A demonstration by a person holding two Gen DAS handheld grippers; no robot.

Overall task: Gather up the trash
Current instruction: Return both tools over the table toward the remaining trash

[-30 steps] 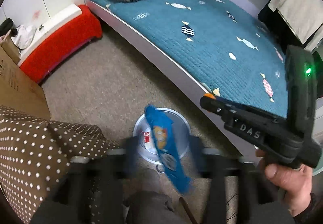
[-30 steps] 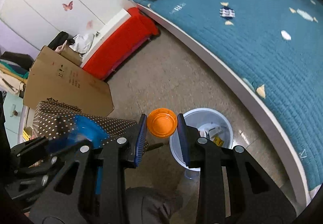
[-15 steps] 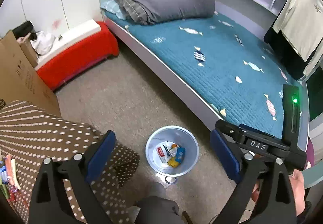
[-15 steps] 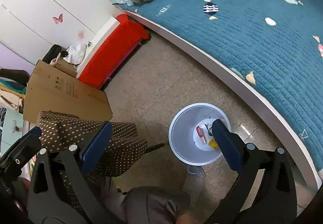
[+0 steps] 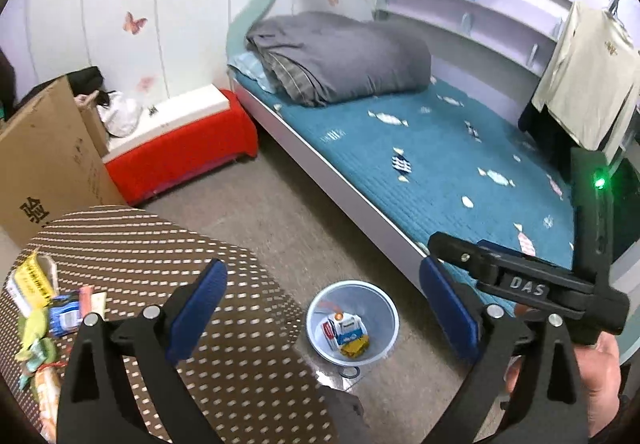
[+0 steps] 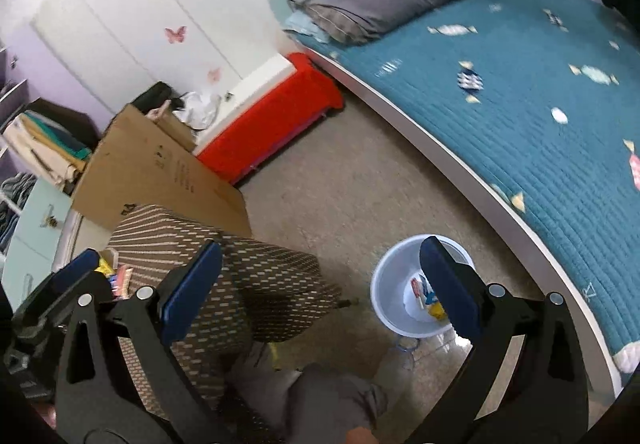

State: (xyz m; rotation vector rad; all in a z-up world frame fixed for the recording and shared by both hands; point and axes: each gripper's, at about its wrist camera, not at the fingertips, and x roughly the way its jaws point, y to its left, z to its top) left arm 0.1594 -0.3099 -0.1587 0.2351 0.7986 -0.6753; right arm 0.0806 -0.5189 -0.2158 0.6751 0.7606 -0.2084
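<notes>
The left gripper (image 5: 322, 306) and right gripper (image 6: 320, 286) both gape wide, empty. Below, a round pale-blue plastic bin (image 5: 382, 308) holds crumpled wrappers on speckled floor, between a polka-dotted brown table (image 5: 160, 244) and the quilted teal bed (image 5: 460, 172).

White letters "DAS" stand on the black body of the right claw (image 5: 448, 298), and a partly cut Chinese character is printed on the cardboard box (image 5: 44, 172).

Both wrist cameras looked steeply down from well above the floor, past their own spread fingers, facing the far wall. Each took in the waste bin (image 5: 352, 324) (image 6: 390, 296), the dotted table (image 5: 160, 256) (image 6: 240, 268) on the left and the bed (image 5: 440, 164) (image 6: 520, 92) on the right.
</notes>
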